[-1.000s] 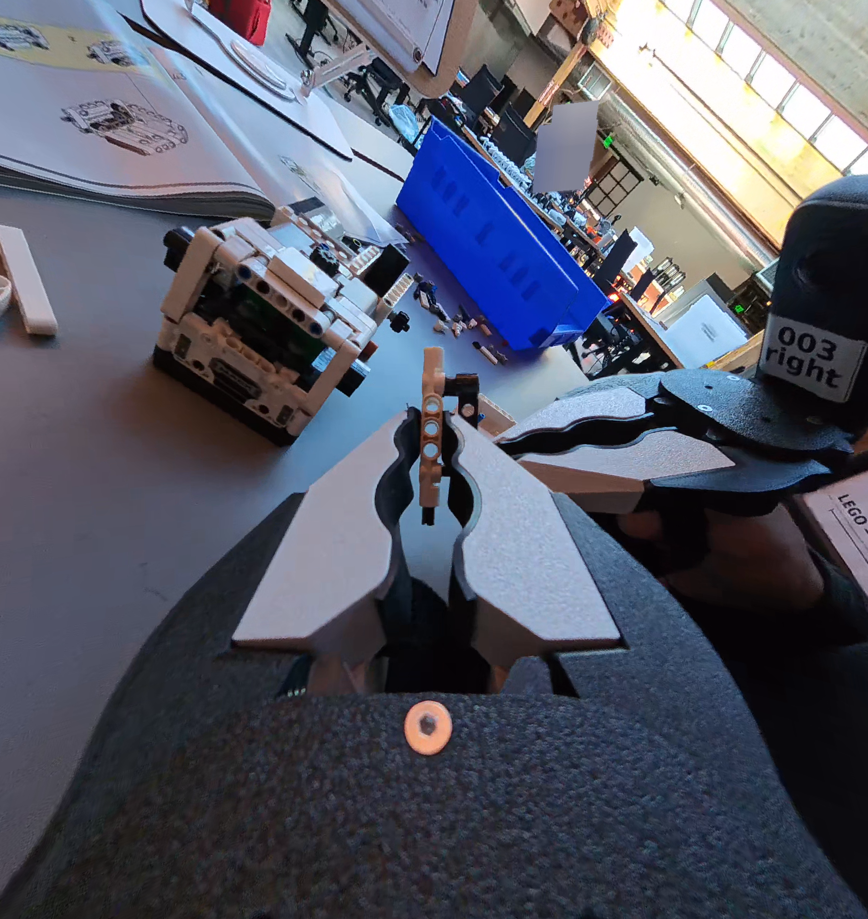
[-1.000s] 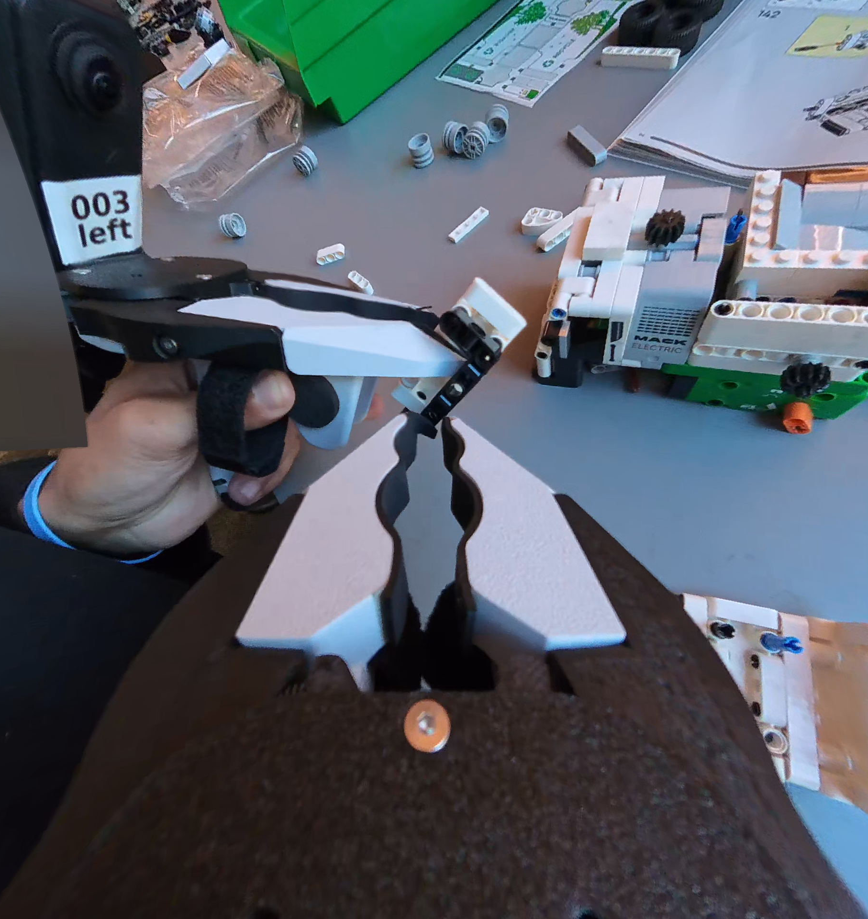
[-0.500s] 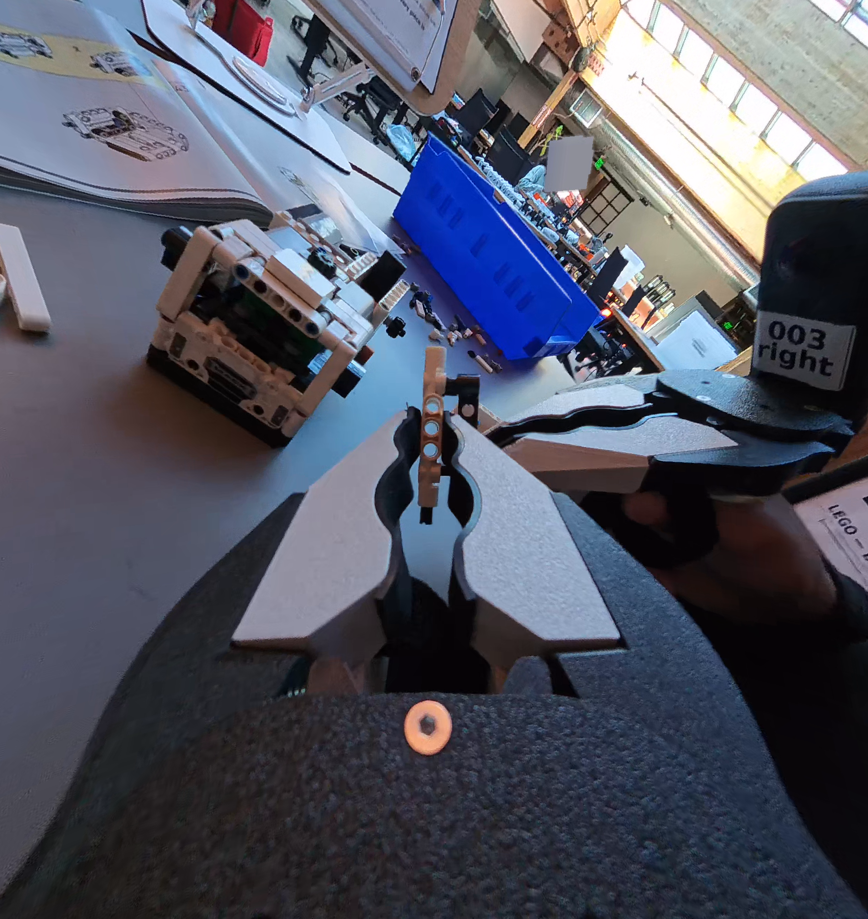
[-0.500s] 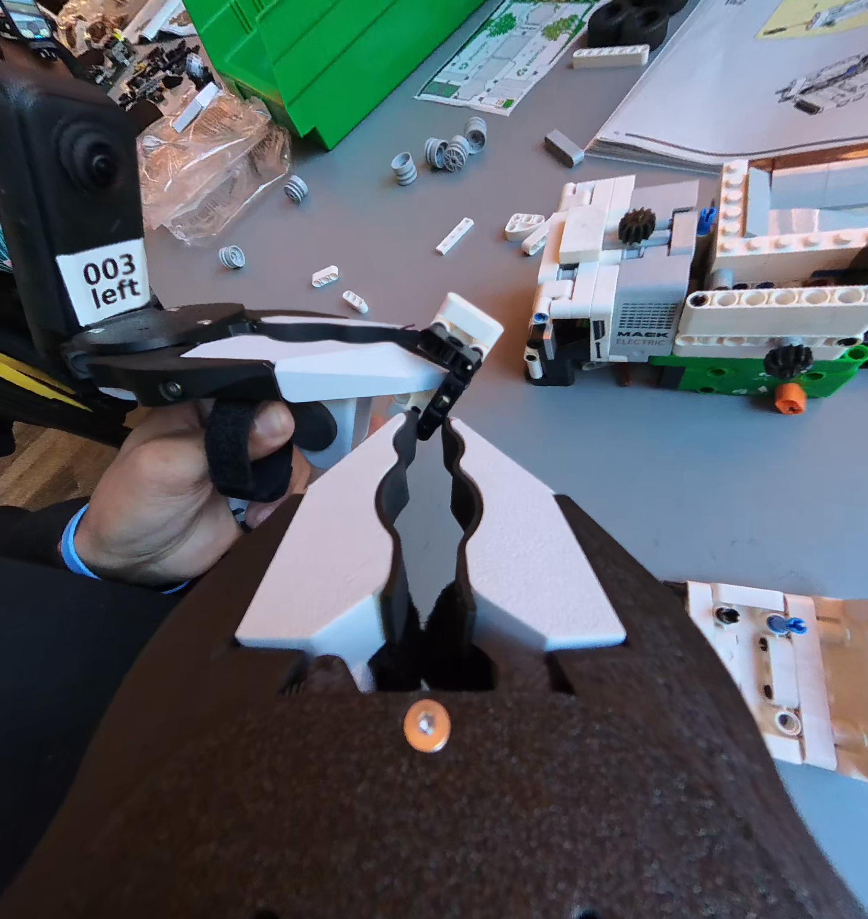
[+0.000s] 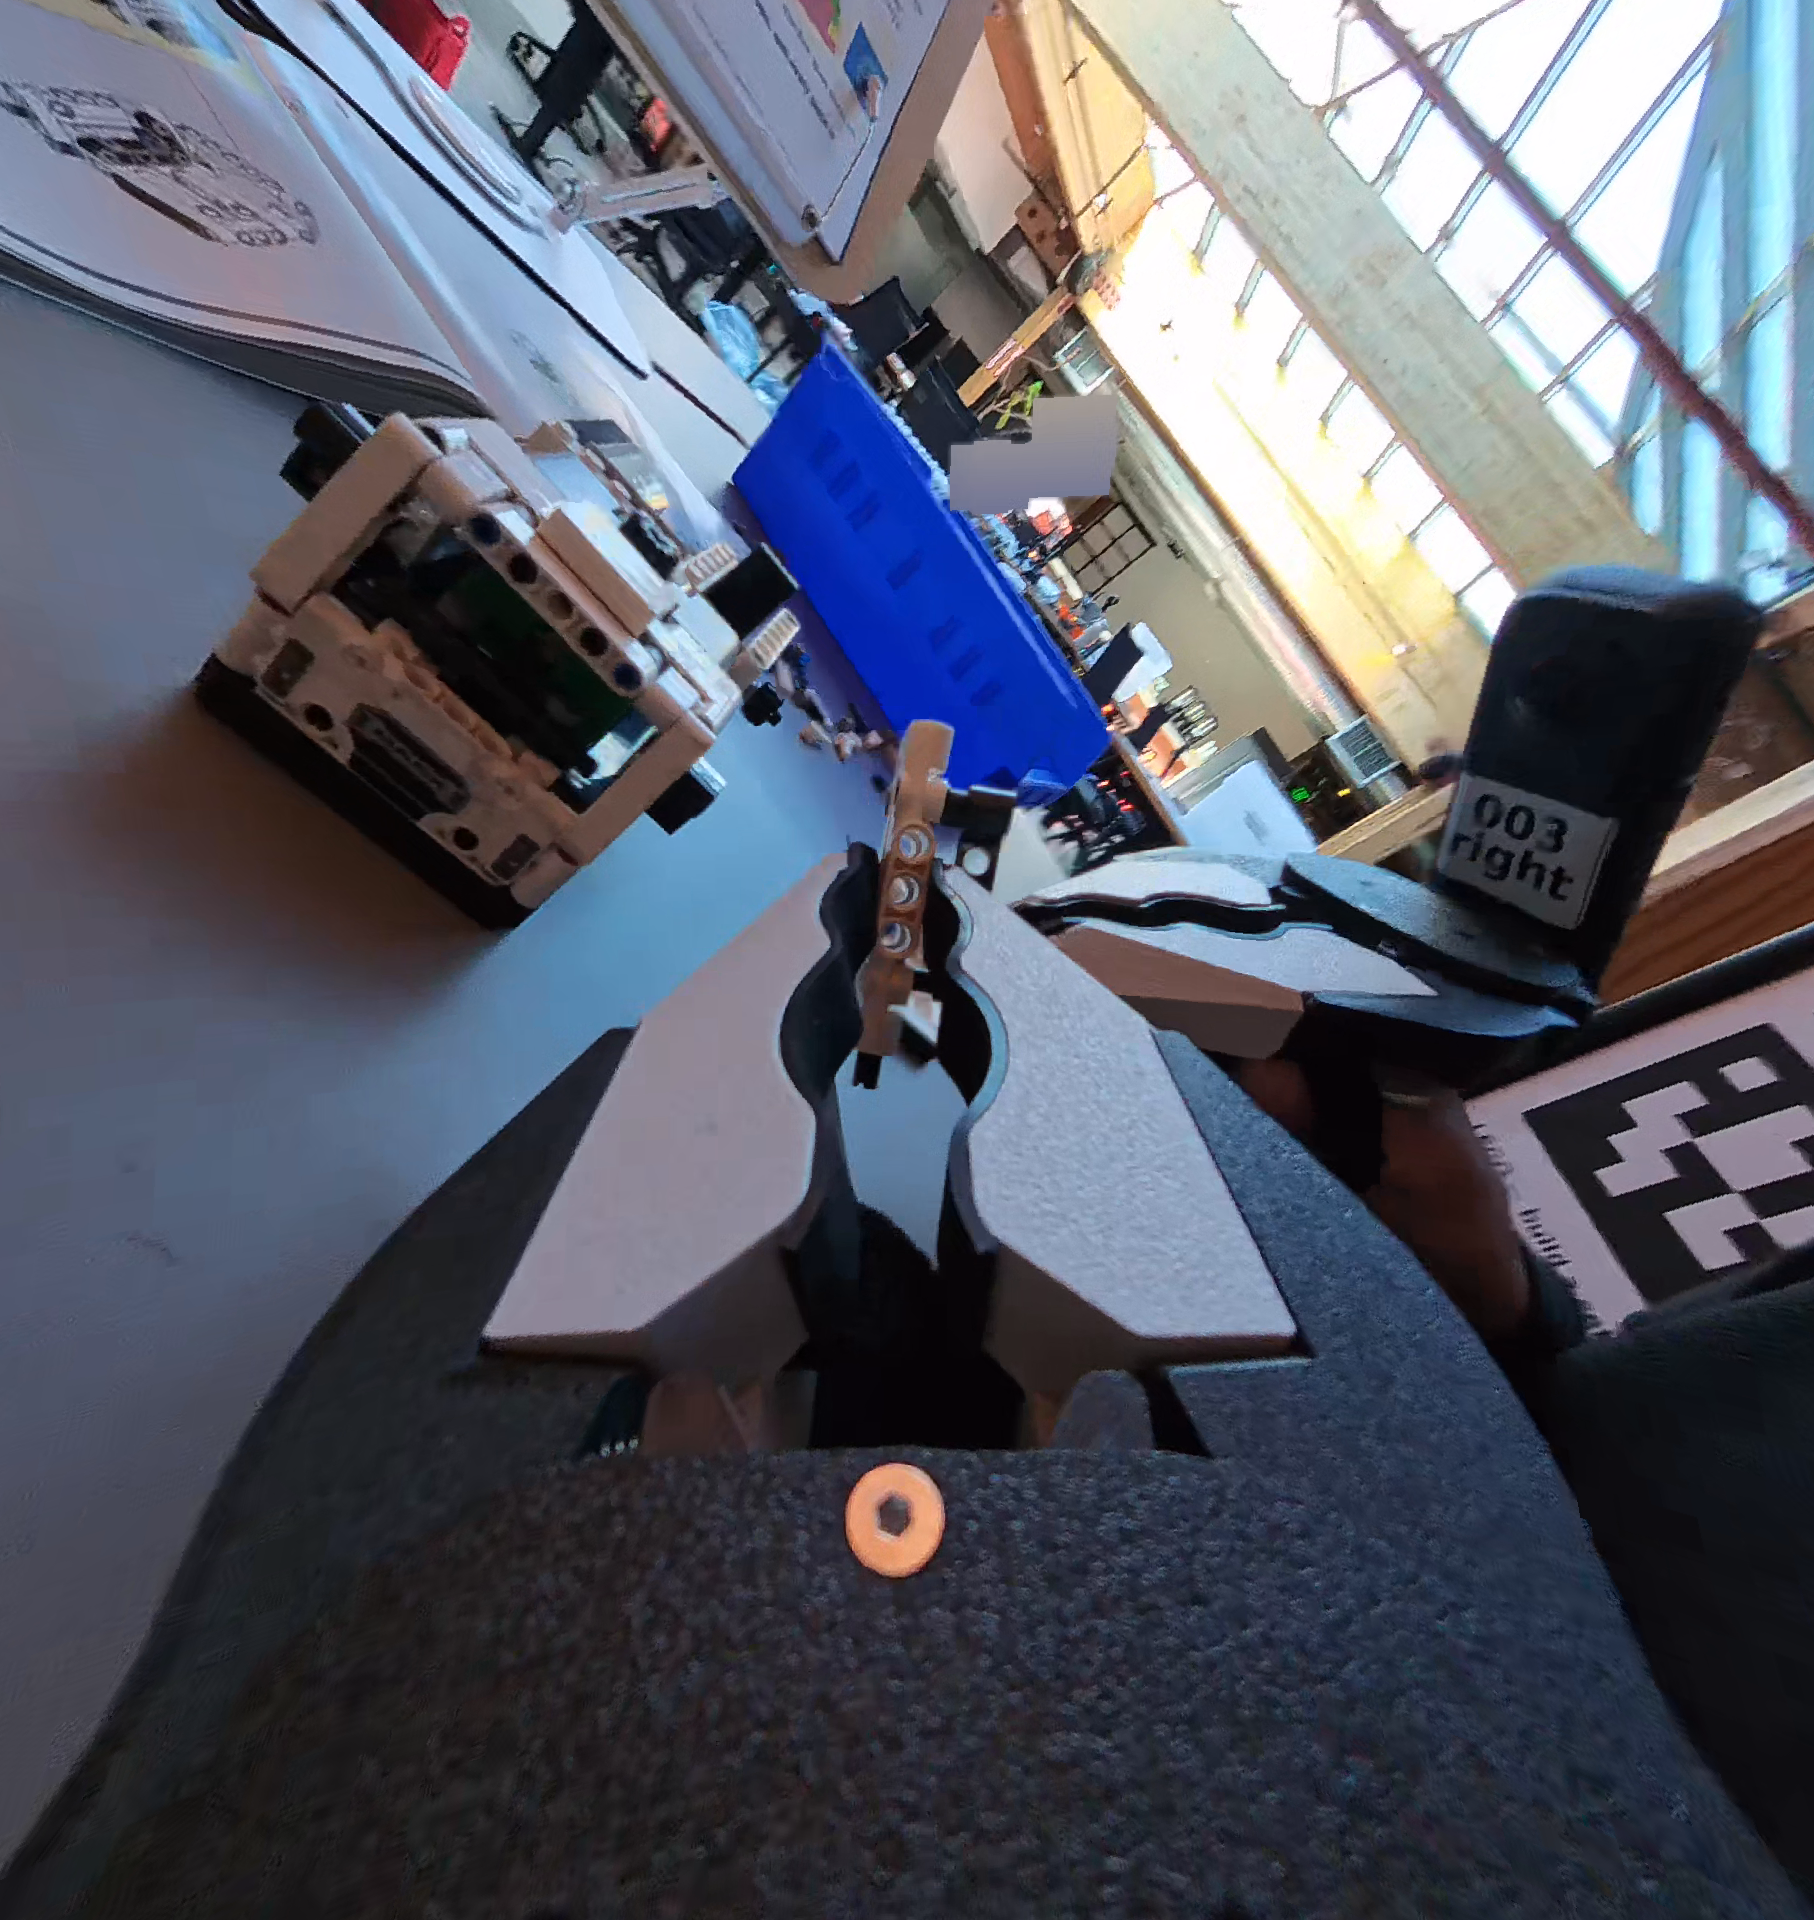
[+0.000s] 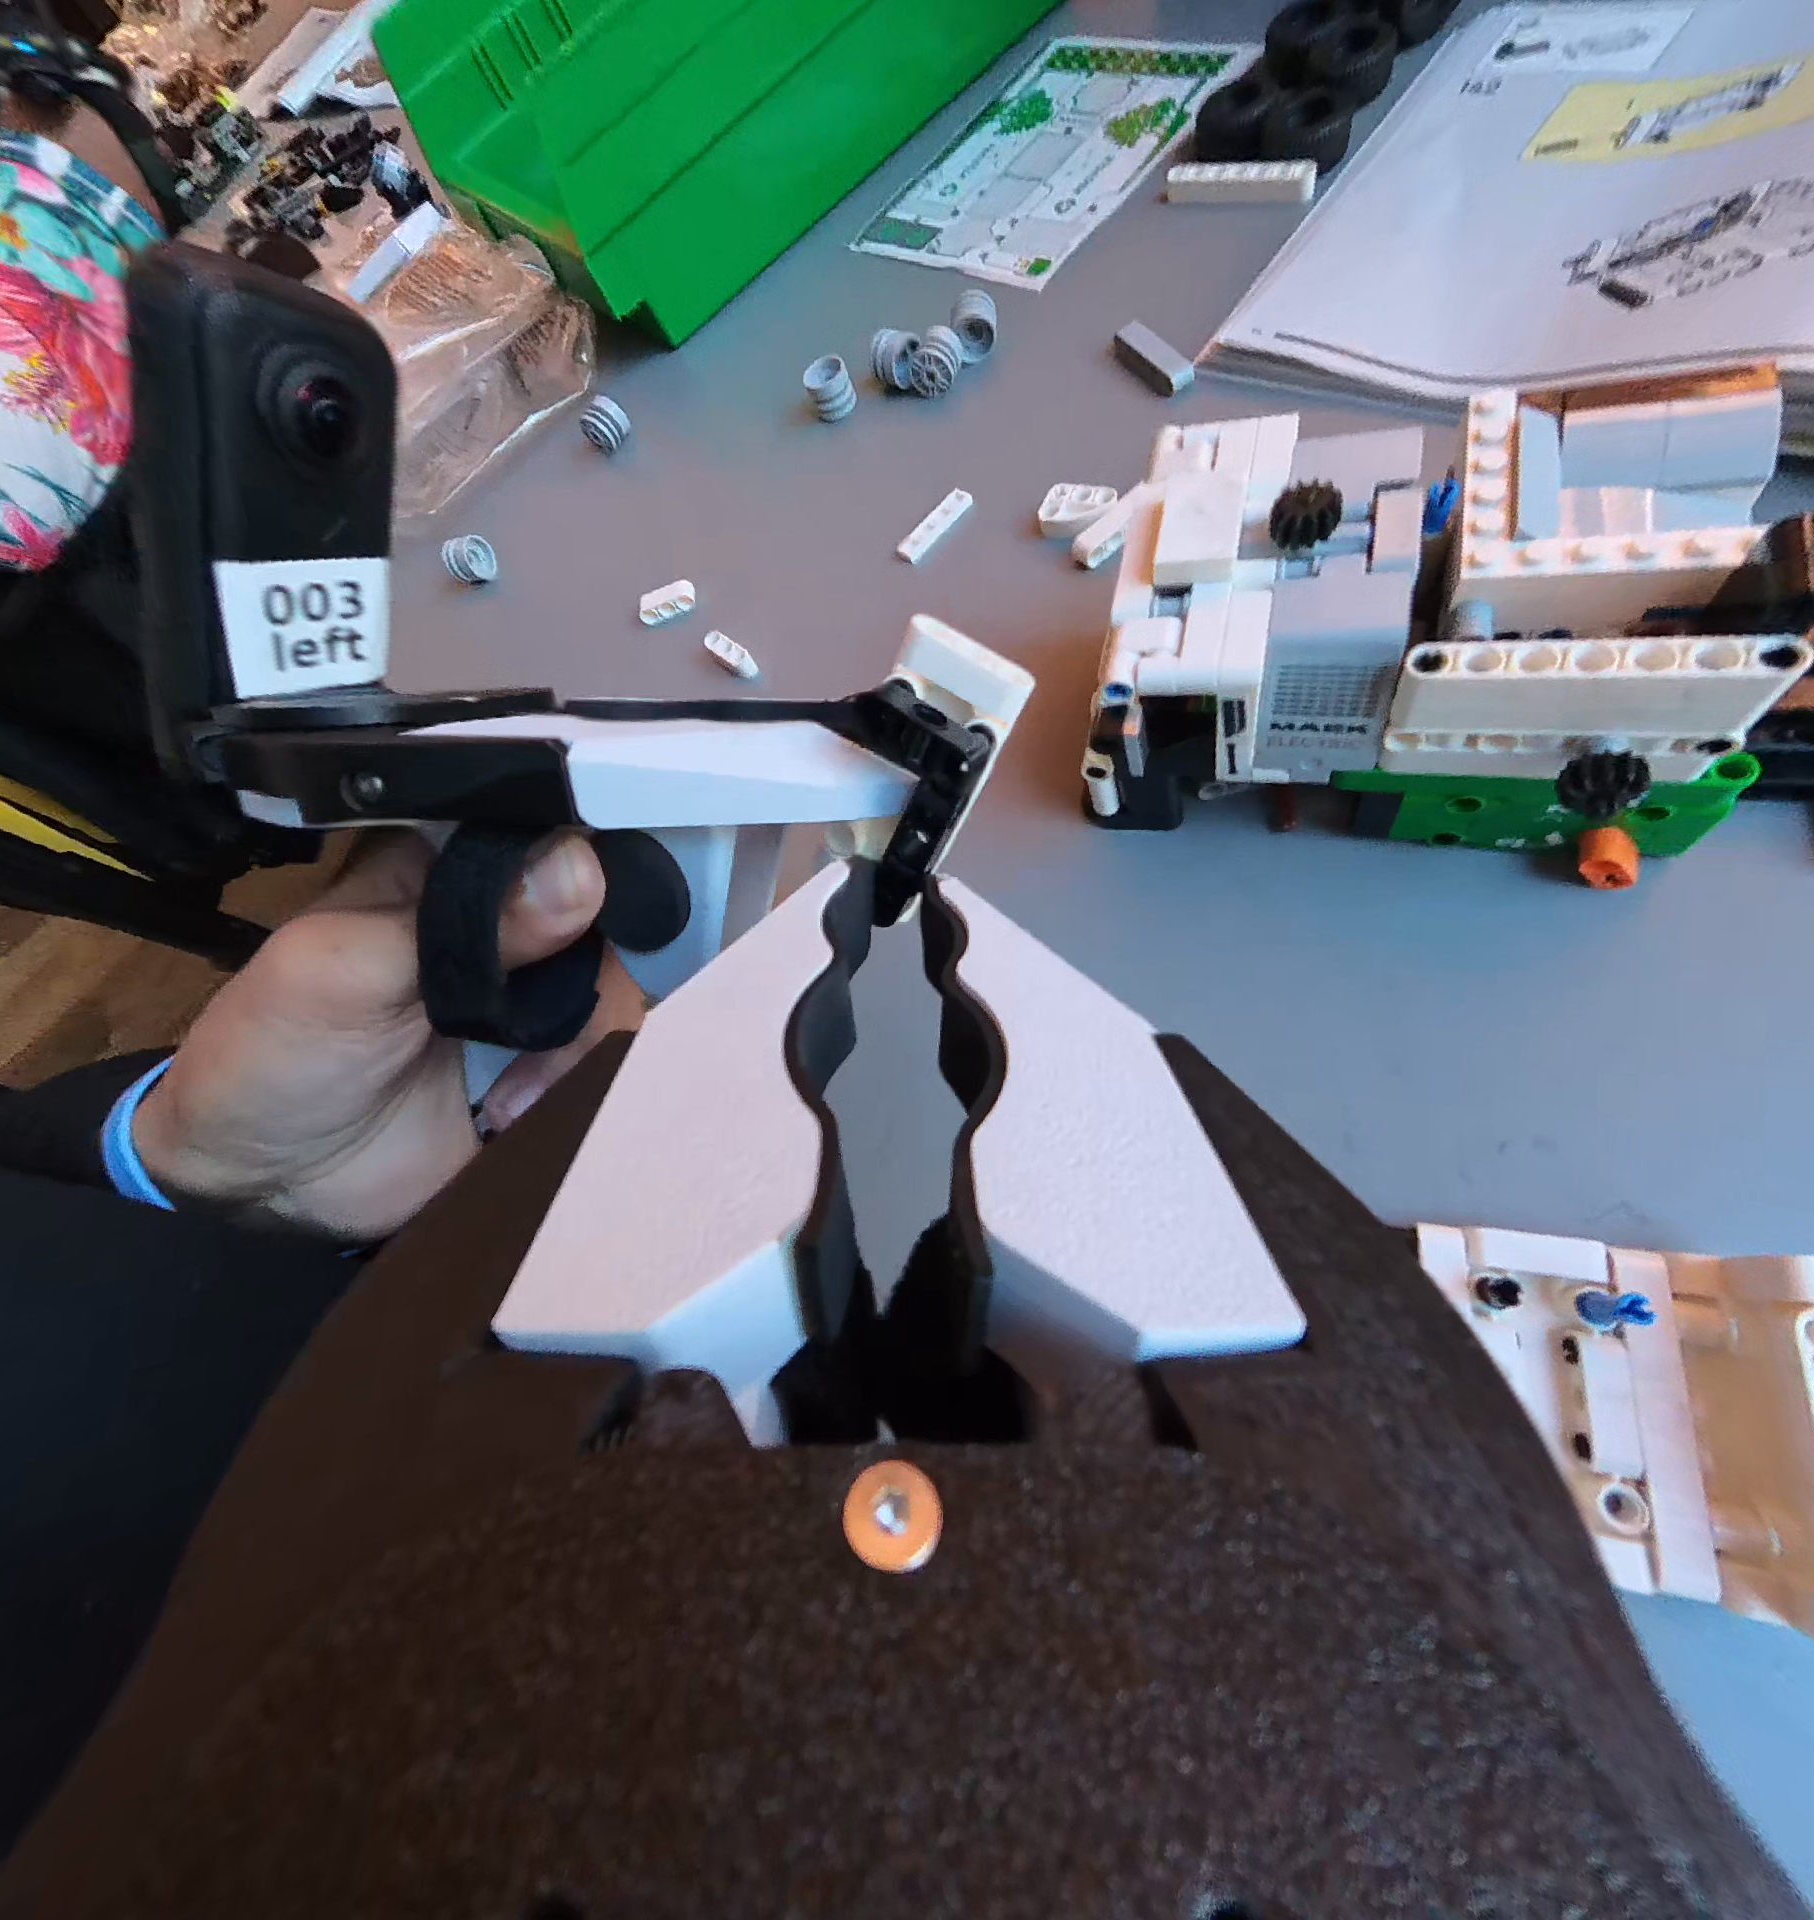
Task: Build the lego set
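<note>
My left gripper (image 5: 898, 883) is shut on a small white beam piece (image 5: 908, 831), held upright above the grey table. A black beam (image 6: 929, 810) hangs from that white piece (image 6: 960, 675). My right gripper (image 6: 898, 899) is shut on the black beam's lower end. It comes in from the right in the left wrist view (image 5: 1033, 904). The left gripper (image 6: 882, 769) comes in from the left in the right wrist view. The part-built white and green truck (image 6: 1402, 675) stands on the table beyond both grippers, and also shows in the left wrist view (image 5: 467, 665).
A white panel sub-assembly (image 6: 1661, 1434) lies at the near right. An open manual (image 6: 1557, 208), black tyres (image 6: 1298, 83), grey wheel hubs (image 6: 913, 358), a green bin (image 6: 674, 135) and a plastic bag (image 6: 467, 343) lie farther back. A blue bin (image 5: 913, 613) stands behind the truck. My two grippers' fingertips are within a few centimetres of each other. The white panel sub-assembly (image 6: 1661, 1434) is about 15 centimetres from both grippers' fingertips.
Both grippers have shifted and tilted a little together, so the truck sits differently in each view. Both holds on the small assembly are unchanged.
</note>
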The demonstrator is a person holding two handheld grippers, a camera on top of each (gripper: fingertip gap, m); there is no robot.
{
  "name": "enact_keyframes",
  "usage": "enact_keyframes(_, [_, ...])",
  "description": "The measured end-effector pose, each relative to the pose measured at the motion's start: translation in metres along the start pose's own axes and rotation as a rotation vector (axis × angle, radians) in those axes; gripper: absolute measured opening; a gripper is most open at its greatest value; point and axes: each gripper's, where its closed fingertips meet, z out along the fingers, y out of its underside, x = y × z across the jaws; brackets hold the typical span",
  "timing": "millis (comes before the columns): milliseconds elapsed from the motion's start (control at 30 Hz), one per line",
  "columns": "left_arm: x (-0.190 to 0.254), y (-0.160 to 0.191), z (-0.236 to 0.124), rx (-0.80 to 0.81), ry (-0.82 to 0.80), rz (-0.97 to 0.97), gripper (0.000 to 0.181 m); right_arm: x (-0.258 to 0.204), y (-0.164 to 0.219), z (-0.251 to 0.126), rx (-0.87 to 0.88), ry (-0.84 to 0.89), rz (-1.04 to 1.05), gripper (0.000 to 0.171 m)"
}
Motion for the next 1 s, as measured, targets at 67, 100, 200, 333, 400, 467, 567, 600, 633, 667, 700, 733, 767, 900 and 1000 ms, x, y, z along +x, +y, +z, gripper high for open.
enact_keyframes(67, [0.005, -0.006, -0.002, 0.013, 0.074, -0.049, 0.006, -0.006, -0.010, -0.004, 0.059, -0.036, -0.030, 0.010])
enact_keyframes(100, [0.009, -0.008, -0.004, 0.022, 0.104, -0.045, 0.006, -0.009, -0.012, -0.007, 0.072, -0.052, -0.057, 0.012])
enact_keyframes(200, [0.028, -0.018, -0.009, 0.070, 0.217, -0.022, 0.006, -0.015, -0.020, -0.017, 0.139, -0.164, -0.089, 0.030])
enact_keyframes(333, [0.047, -0.021, -0.016, 0.100, 0.365, -0.002, 0.006, -0.028, -0.035, -0.030, 0.222, -0.480, 0.144, 0.059])
enact_keyframes(400, [0.055, -0.017, -0.018, 0.086, 0.429, 0.001, 0.006, -0.031, -0.043, -0.035, 0.262, -0.575, 0.190, 0.050])
enact_keyframes(467, [0.058, -0.013, -0.017, 0.080, 0.450, -0.012, 0.006, -0.034, -0.042, -0.033, 0.258, -0.611, 0.190, 0.045])
enact_keyframes(567, [0.062, -0.010, -0.016, 0.076, 0.469, -0.031, 0.006, -0.040, -0.040, -0.033, 0.275, -0.641, 0.170, 0.032])
enact_keyframes(600, [0.063, -0.010, -0.016, 0.077, 0.477, -0.039, 0.006, -0.040, -0.040, -0.034, 0.285, -0.651, 0.170, 0.032])
enact_keyframes(633, [0.063, -0.009, -0.016, 0.072, 0.480, -0.047, 0.006, -0.040, -0.039, -0.034, 0.290, -0.650, 0.169, 0.032])
enact_keyframes(667, [0.063, -0.008, -0.015, 0.063, 0.486, -0.058, 0.006, -0.039, -0.038, -0.034, 0.297, -0.647, 0.164, 0.032])
enact_keyframes(700, [0.062, -0.007, -0.014, 0.054, 0.488, -0.066, 0.006, -0.038, -0.037, -0.035, 0.301, -0.646, 0.162, 0.031])
enact_keyframes(733, [0.062, -0.005, -0.013, 0.044, 0.483, -0.066, 0.006, -0.037, -0.035, -0.035, 0.300, -0.642, 0.161, 0.031])
enact_keyframes(767, [0.062, -0.003, -0.012, 0.030, 0.480, -0.063, 0.006, -0.036, -0.033, -0.035, 0.296, -0.642, 0.162, 0.031])
enact_keyframes(900, [0.061, 0.003, -0.008, -0.022, 0.451, -0.025, 0.006, -0.032, -0.028, -0.038, 0.308, -0.661, 0.203, 0.030])
enact_keyframes(1000, [0.062, 0.003, -0.005, -0.018, 0.448, -0.045, 0.006, -0.028, -0.030, -0.040, 0.348, -0.692, 0.265, 0.029])
